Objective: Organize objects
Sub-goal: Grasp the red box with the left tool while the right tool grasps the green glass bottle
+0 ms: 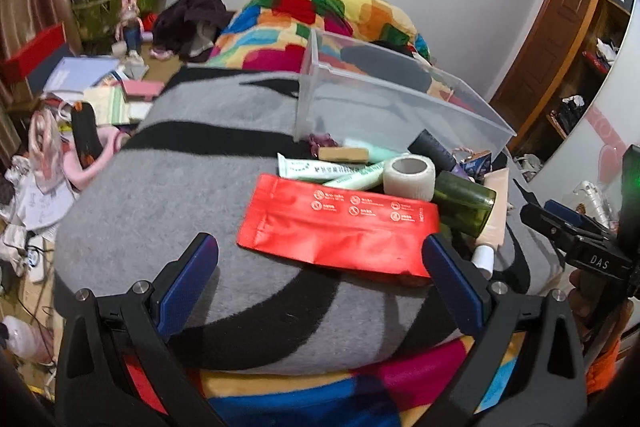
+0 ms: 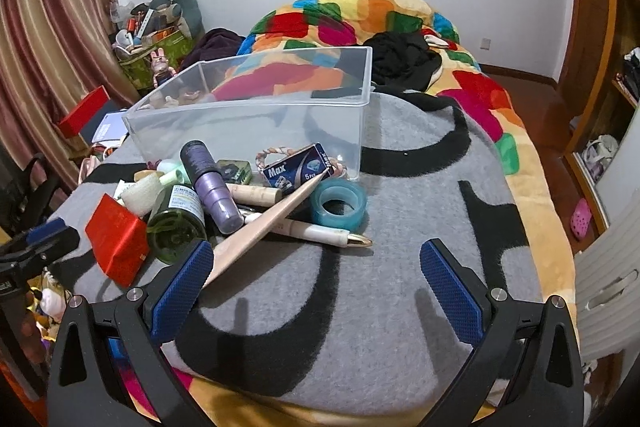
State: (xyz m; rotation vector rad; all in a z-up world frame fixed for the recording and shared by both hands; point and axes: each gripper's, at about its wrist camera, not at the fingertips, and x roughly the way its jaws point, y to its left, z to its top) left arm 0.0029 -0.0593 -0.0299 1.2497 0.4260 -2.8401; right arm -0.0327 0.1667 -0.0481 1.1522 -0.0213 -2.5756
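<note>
Hovering low over the grey-and-black fleece blanket [image 1: 168, 195], the left gripper [image 1: 320, 259] is held with its blue-padded fingers spread wide, nothing between them. Just ahead of it, a flat red foil pouch [image 1: 340, 223] is seen lying on the blanket, its near edge close to the right-hand fingertip. Behind the pouch a jumble is piled: a white roll of gauze tape [image 1: 409, 175], a dark green glass bottle [image 1: 466, 203], pale green tubes [image 1: 316, 169] and a beige tube [image 1: 494, 215]. The clear rectangular plastic bin [image 2: 248, 123] is set upright just behind the pile and looks empty. The right gripper [image 2: 316, 267] is likewise held wide apart, gripping nothing, above bare blanket. Near it a translucent blue tape roll [image 2: 339, 205], a white pen with a gold tip [image 2: 320, 231] and a purple bottle [image 2: 214, 193] are spotted.
</note>
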